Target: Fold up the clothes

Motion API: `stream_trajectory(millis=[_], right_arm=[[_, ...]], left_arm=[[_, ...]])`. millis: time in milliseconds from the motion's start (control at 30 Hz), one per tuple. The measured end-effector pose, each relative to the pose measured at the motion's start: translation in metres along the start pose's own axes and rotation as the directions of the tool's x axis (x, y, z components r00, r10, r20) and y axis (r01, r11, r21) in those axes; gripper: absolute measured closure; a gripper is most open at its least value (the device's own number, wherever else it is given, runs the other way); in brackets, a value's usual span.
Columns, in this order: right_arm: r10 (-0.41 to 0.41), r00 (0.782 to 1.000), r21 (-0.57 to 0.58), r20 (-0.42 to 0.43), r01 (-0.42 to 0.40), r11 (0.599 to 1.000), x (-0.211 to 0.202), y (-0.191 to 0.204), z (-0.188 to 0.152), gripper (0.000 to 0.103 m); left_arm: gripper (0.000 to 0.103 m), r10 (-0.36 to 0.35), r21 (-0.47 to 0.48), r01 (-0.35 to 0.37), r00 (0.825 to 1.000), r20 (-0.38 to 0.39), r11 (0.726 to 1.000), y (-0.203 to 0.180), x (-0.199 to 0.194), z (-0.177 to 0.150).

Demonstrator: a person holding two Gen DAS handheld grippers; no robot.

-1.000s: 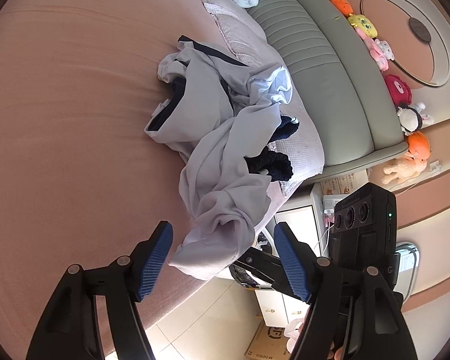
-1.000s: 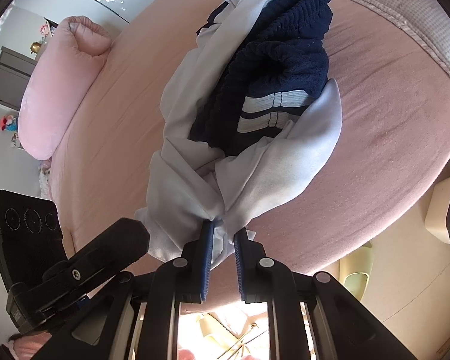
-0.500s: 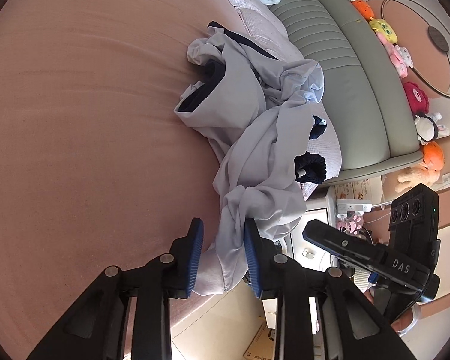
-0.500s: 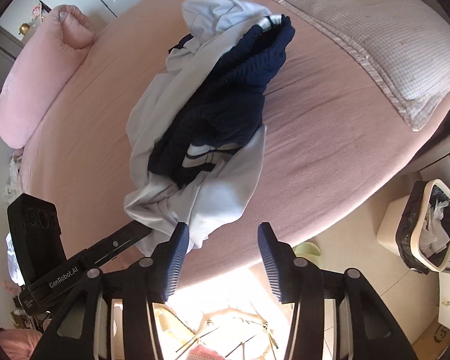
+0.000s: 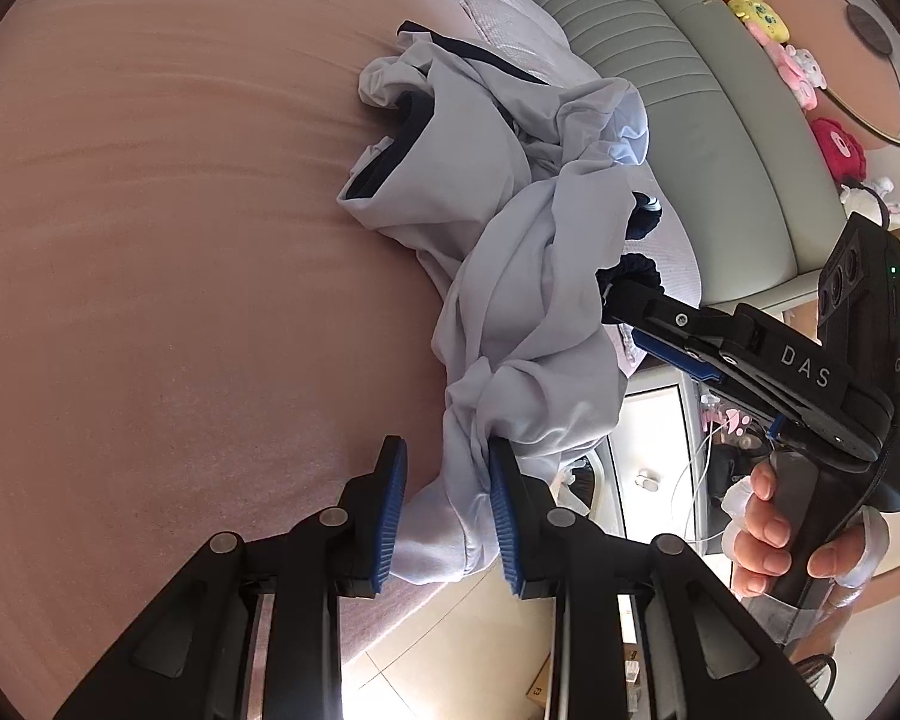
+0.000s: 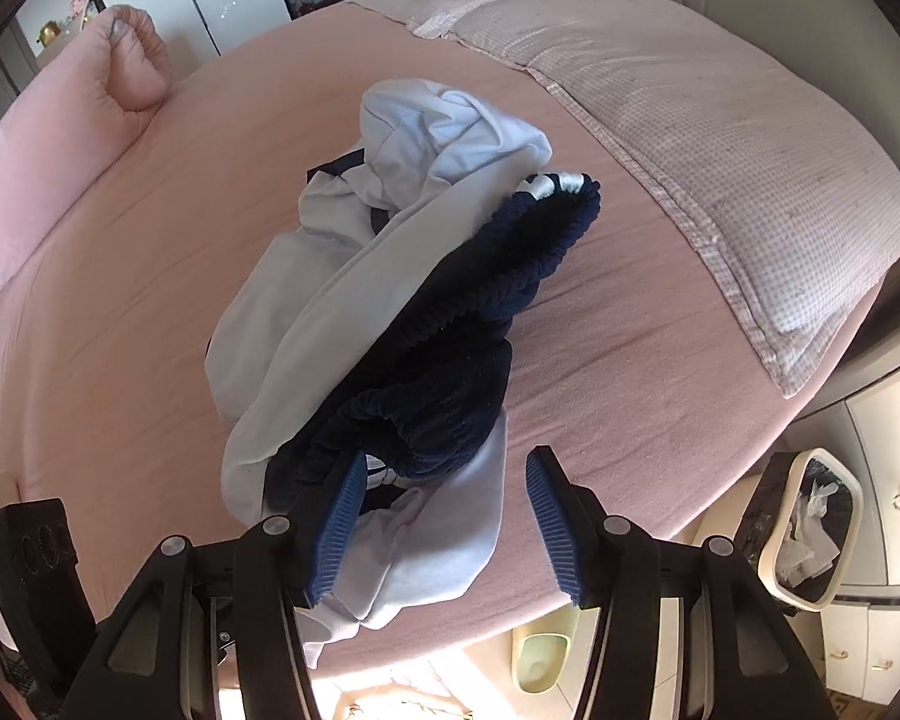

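Observation:
A crumpled pale grey garment (image 5: 510, 276) with navy lining and a navy ribbed band (image 6: 480, 312) lies on the pink bed (image 5: 150, 240), and its near end hangs over the bed's edge. My left gripper (image 5: 444, 510) is shut on that gathered near end, with cloth bunched between its blue pads. My right gripper (image 6: 444, 522) hovers open above the same end of the garment (image 6: 342, 300); its pads stand wide and do not press the cloth. In the left wrist view the right gripper (image 5: 630, 324) pokes in from the right, held by a hand (image 5: 768, 528).
A checked pillow (image 6: 720, 150) lies on the bed to the right and a pink bolster (image 6: 60, 150) at the far left. The grey headboard (image 5: 690, 120) carries plush toys (image 5: 756, 18). Beyond the bed's edge stand a white nightstand (image 5: 648, 468) and a waste bin (image 6: 810, 528).
My right gripper let go of the garment's end, opened and rose back from it. My left gripper closed on that same end.

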State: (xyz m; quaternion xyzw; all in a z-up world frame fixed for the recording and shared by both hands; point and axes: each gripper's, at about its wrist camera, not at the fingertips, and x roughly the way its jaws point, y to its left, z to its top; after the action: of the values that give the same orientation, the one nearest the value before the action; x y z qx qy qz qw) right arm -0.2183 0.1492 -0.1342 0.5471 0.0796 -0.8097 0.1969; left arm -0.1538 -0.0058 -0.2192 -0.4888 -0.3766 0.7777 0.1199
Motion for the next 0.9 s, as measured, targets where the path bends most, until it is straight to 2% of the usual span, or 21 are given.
stream_trajectory(millis=[100, 133, 167, 267, 300, 333, 400, 533, 567, 600, 700, 767, 833, 867, 900], right_arm=[[0.016, 1.000, -0.036, 0.009, -0.015, 0.999, 0.007, 0.004, 0.003, 0.050], [0.040, 0.999, -0.028, 0.006, -0.040, 0.999, 0.011, 0.004, 0.004, 0.055], [0.071, 0.997, -0.015, 0.001, -0.071, 0.997, 0.015, 0.003, 0.005, 0.065], [0.105, 0.995, 0.005, 0.001, -0.105, 0.994, 0.017, -0.003, 0.003, 0.066], [0.104, 0.995, 0.003, 0.002, -0.104, 0.995, 0.016, -0.004, 0.002, 0.067], [0.101, 0.995, 0.000, 0.003, -0.101, 0.995, 0.015, -0.005, 0.000, 0.067], [0.100, 0.995, 0.003, 0.004, -0.100, 0.995, 0.014, -0.007, -0.003, 0.068], [0.102, 0.995, 0.008, -0.007, -0.102, 0.995, 0.014, -0.010, -0.007, 0.070], [0.097, 0.995, 0.004, -0.015, -0.097, 0.995, 0.015, -0.010, -0.009, 0.077], [0.092, 0.995, 0.000, -0.023, -0.092, 0.996, 0.015, -0.010, -0.010, 0.078], [0.090, 0.996, 0.011, -0.024, -0.090, 0.996, 0.019, -0.013, -0.013, 0.079], [0.094, 0.995, 0.017, -0.024, -0.094, 0.995, 0.019, -0.016, -0.012, 0.080], [0.096, 0.995, 0.018, -0.023, -0.095, 0.995, 0.019, -0.019, -0.011, 0.080], [0.089, 0.996, 0.018, -0.019, -0.089, 0.996, 0.015, -0.018, -0.013, 0.080], [0.081, 0.997, 0.020, -0.014, -0.081, 0.997, 0.010, -0.014, -0.017, 0.080]], left_arm=[[0.078, 0.034, 0.040, -0.034, 0.999, 0.000, 0.999, -0.007, -0.003, 0.002], [0.078, 0.043, 0.049, -0.043, 0.999, 0.002, 0.998, -0.009, -0.005, 0.003], [0.078, 0.050, 0.053, -0.050, 0.999, 0.001, 0.997, -0.011, -0.007, 0.004], [0.075, 0.069, 0.040, -0.069, 0.997, -0.015, 0.997, -0.013, -0.011, 0.009], [0.066, 0.075, 0.029, -0.074, 0.997, -0.023, 0.997, -0.014, -0.012, 0.012], [0.050, 0.080, 0.018, -0.079, 0.996, -0.031, 0.997, -0.014, -0.014, 0.014], [0.038, 0.087, 0.013, -0.086, 0.996, -0.013, 0.996, -0.016, -0.019, 0.020], [0.038, 0.092, 0.044, -0.093, 0.996, 0.011, 0.995, -0.027, -0.021, 0.032], [0.038, 0.088, 0.052, -0.089, 0.996, 0.008, 0.995, -0.029, -0.019, 0.035], [0.038, 0.080, 0.058, -0.080, 0.997, 0.003, 0.995, -0.030, -0.015, 0.039], [0.038, 0.064, 0.071, -0.063, 0.998, -0.018, 0.995, -0.033, 0.000, 0.048], [0.038, 0.078, 0.086, -0.075, 0.997, -0.029, 0.993, -0.033, 0.008, 0.051], [0.039, 0.073, 0.103, -0.071, 0.997, -0.014, 0.992, -0.035, 0.010, 0.049], [0.043, 0.069, 0.115, -0.068, 0.998, -0.004, 0.991, -0.037, 0.011, 0.048], [0.055, 0.066, 0.129, -0.066, 0.998, 0.005, 0.990, -0.039, 0.011, 0.047]])
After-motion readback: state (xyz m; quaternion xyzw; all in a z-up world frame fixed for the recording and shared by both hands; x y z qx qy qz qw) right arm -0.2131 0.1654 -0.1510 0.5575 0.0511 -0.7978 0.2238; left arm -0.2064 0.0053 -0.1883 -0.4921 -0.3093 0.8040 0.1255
